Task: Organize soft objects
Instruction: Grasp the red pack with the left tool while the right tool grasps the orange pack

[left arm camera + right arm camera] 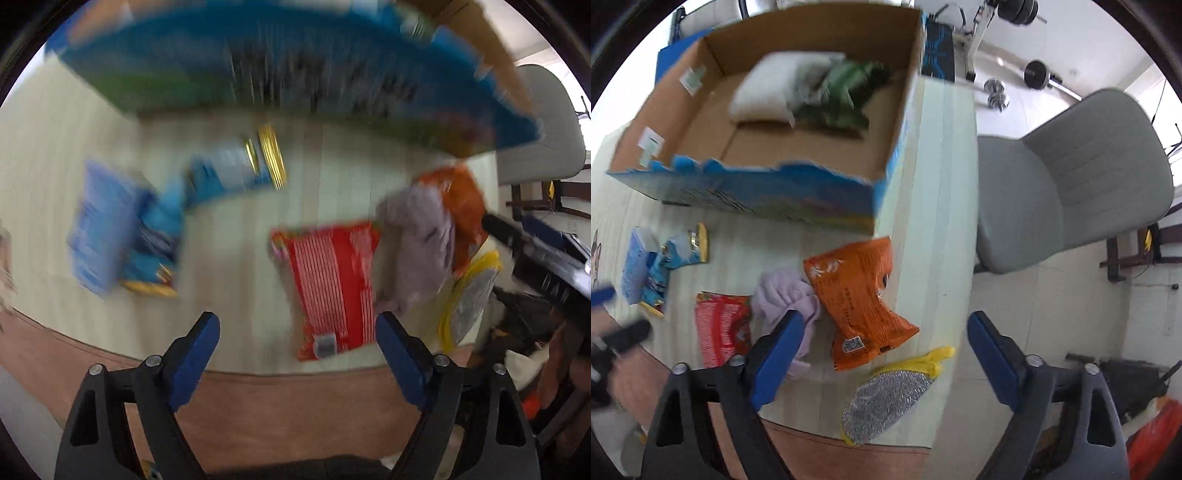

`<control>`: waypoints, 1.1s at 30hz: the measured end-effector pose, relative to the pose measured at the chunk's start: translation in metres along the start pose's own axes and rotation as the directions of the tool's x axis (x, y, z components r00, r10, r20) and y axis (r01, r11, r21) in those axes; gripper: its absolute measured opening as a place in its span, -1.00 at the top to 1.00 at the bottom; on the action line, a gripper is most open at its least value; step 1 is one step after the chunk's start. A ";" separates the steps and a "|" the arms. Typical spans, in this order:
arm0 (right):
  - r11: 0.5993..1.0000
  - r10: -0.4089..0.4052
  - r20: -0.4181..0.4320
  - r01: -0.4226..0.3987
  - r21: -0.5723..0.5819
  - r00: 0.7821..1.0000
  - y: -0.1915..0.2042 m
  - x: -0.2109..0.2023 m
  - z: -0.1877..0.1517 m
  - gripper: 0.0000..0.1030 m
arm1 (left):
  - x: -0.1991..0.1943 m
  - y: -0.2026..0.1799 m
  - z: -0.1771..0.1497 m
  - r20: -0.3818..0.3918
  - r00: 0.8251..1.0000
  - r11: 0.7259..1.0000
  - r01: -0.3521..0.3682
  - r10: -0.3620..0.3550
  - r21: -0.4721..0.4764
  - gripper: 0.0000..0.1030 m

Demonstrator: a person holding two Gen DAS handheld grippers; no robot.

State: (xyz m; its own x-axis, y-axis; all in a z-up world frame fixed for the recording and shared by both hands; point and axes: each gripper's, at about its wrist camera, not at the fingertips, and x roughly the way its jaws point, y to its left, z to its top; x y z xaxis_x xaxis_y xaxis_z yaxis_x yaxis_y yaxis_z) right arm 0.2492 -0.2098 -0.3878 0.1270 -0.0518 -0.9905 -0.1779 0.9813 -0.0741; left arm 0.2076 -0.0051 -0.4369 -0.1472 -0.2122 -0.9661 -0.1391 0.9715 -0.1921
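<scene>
The soft things are spread on the pale table [934, 206]: an orange bag [857, 295], a purple cloth [783, 295] touching its left side, a red bag [720, 325] just beside the cloth, and a silver scrubber [886, 406] with yellow netting near the table's front edge. Farther left lie a blue snack bag [676, 254] and a light blue pack [635, 262]. Behind them all sits the big cardboard box [798, 184], and inside it are a white pillow [764, 92] and a green bag [846, 96]. The right gripper [882, 328] hangs above the orange bag with its two blue fingers spread wide and nothing between them. The left gripper [297, 328] is also wide apart and holding nothing, above the red bag; its view is very blurry. I think the scrubber could get knocked off the table, because it sits so near the edge. The puffy orange bag might slip out if it is pinched only at a corner. The cloth might get dragged along too, since it touches the bag.
</scene>
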 end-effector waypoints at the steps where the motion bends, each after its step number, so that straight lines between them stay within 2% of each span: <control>1: 1.000 0.009 -0.013 -0.009 0.002 1.000 -0.001 0.012 0.002 -0.54 | 0.014 0.000 -0.003 -0.030 0.999 1.000 0.018 -0.018 -0.014 -0.66; 4: 0.999 0.048 -0.067 -0.048 0.005 0.997 -0.001 0.041 0.006 -0.25 | 0.037 -0.007 -0.007 -0.069 0.997 1.000 0.031 -0.031 -0.006 -0.66; 7: 0.987 0.158 -0.094 -0.153 0.053 0.983 -0.003 0.058 0.008 -0.23 | 0.053 -0.016 -0.005 -0.081 0.997 1.000 0.009 -0.008 0.003 -0.71; 9: 0.979 0.195 -0.113 -0.188 0.074 0.974 -0.003 0.062 0.006 -0.06 | 0.054 -0.020 -0.002 -0.073 0.997 1.000 -0.007 0.007 0.002 -0.69; 10: 0.978 0.202 -0.123 -0.193 0.085 0.972 -0.004 0.062 0.004 -0.02 | 0.050 -0.023 -0.002 -0.065 0.998 1.000 -0.015 0.016 0.010 -0.63; 11: 0.974 0.219 -0.145 -0.207 0.096 0.965 -0.003 0.062 0.000 0.06 | 0.047 -0.026 -0.002 -0.057 0.998 1.000 -0.017 0.018 0.024 -0.44; 14: 0.958 0.279 -0.210 -0.259 0.119 0.937 0.001 0.062 -0.016 0.14 | 0.040 -0.032 -0.004 -0.053 0.998 0.998 -0.029 0.031 0.050 -0.10; 18: 0.962 0.273 -0.246 -0.263 0.075 0.930 0.015 0.051 -0.041 0.15 | 0.032 -0.023 -0.013 -0.041 0.995 0.993 -0.088 0.092 0.073 -0.04; 20: 0.960 0.279 -0.260 -0.269 0.075 0.924 0.020 0.050 -0.055 0.15 | 0.031 -0.016 -0.017 -0.029 0.993 0.991 -0.111 0.114 0.080 -0.10; 21: 0.961 0.276 -0.267 -0.267 0.068 0.924 0.025 0.050 -0.061 0.15 | 0.031 -0.013 -0.018 -0.029 0.994 0.992 -0.100 0.102 0.075 -0.15; 24: 0.974 0.226 -0.254 -0.221 0.051 0.940 0.033 0.048 -0.076 0.15 | 0.035 -0.008 -0.019 -0.032 0.995 0.993 -0.091 0.093 0.076 -0.33; 26: 0.979 0.202 -0.247 -0.194 0.055 0.948 0.038 0.047 -0.082 0.14 | 0.042 -0.013 -0.016 -0.037 0.994 0.990 -0.099 0.103 0.096 -0.32; 28: 0.983 0.186 -0.258 -0.178 0.055 0.948 0.040 0.049 -0.087 0.14 | 0.044 -0.021 -0.012 -0.024 0.989 0.981 -0.145 0.149 0.126 -0.21; 29: 0.983 0.186 -0.263 -0.176 0.060 0.947 0.041 0.050 -0.089 0.14 | 0.045 -0.025 -0.014 -0.018 0.986 0.977 -0.162 0.166 0.141 -0.04; 31: 0.982 0.187 -0.265 -0.179 0.053 0.946 0.046 0.050 -0.087 0.14 | 0.042 -0.028 -0.020 -0.011 0.984 0.975 -0.172 0.175 0.139 0.06; 33: 0.977 0.215 -0.282 -0.206 0.061 0.935 0.048 0.046 -0.092 0.14 | 0.033 -0.019 -0.031 -0.011 0.984 0.977 -0.172 0.175 0.124 0.09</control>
State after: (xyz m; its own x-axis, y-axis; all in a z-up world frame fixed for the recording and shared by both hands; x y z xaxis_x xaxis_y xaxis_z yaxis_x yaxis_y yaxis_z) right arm 0.1572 -0.1823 -0.4477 -0.1946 0.1101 -0.9747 -0.1399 0.9804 0.1387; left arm 0.1753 -0.0334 -0.4600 -0.1802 -0.0399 -0.9828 0.0108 0.9990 -0.0426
